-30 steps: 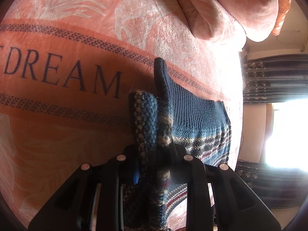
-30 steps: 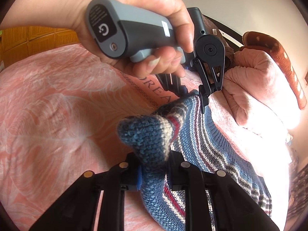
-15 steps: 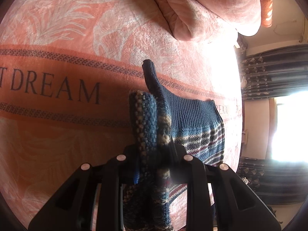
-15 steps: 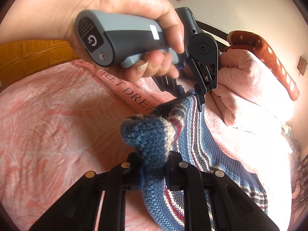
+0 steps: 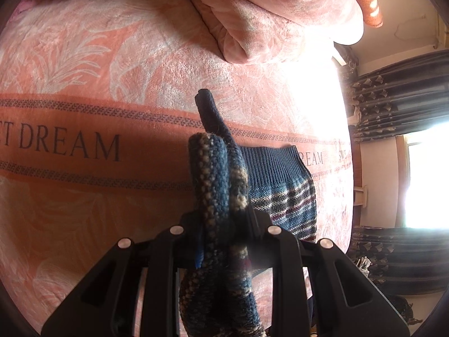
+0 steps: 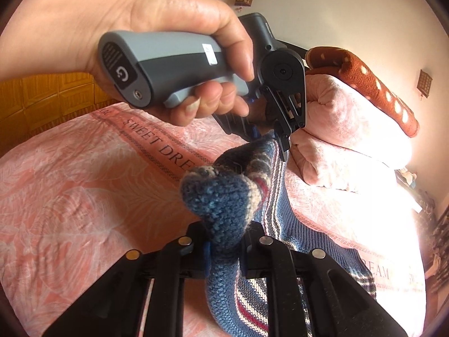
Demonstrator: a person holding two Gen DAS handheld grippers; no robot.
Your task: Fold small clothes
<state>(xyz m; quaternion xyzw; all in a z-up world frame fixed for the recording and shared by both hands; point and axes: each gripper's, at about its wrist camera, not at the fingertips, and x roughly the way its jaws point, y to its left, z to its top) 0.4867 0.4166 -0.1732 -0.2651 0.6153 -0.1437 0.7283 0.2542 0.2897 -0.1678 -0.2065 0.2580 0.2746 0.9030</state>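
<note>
A small blue knitted sweater (image 5: 280,191) with white, grey and red stripes lies partly on a pink bedspread. My left gripper (image 5: 224,233) is shut on a bunched fold of the knit, which rises between its fingers. In the right wrist view my right gripper (image 6: 224,247) is shut on another bunched edge of the same sweater (image 6: 283,216). Ahead of it a hand (image 6: 157,28) holds the grey handle of the left gripper (image 6: 280,146), whose tips pinch the far edge of the sweater. The knit stretches between the two grips, lifted off the bed.
The pink bedspread (image 5: 84,56) carries a band with the words SWEET DREAM. A rolled pink quilt (image 5: 275,14) and an orange-brown spotted pillow (image 6: 373,84) sit at the bed's far end. Dark curtains (image 5: 398,106) and a bright window stand at the right. A wooden panel (image 6: 47,98) lies left.
Both grippers have kept their hold on the sweater and moved together across the bed, away from the lettering and toward the quilt. The hand and left gripper now sit higher and closer in the right view.
</note>
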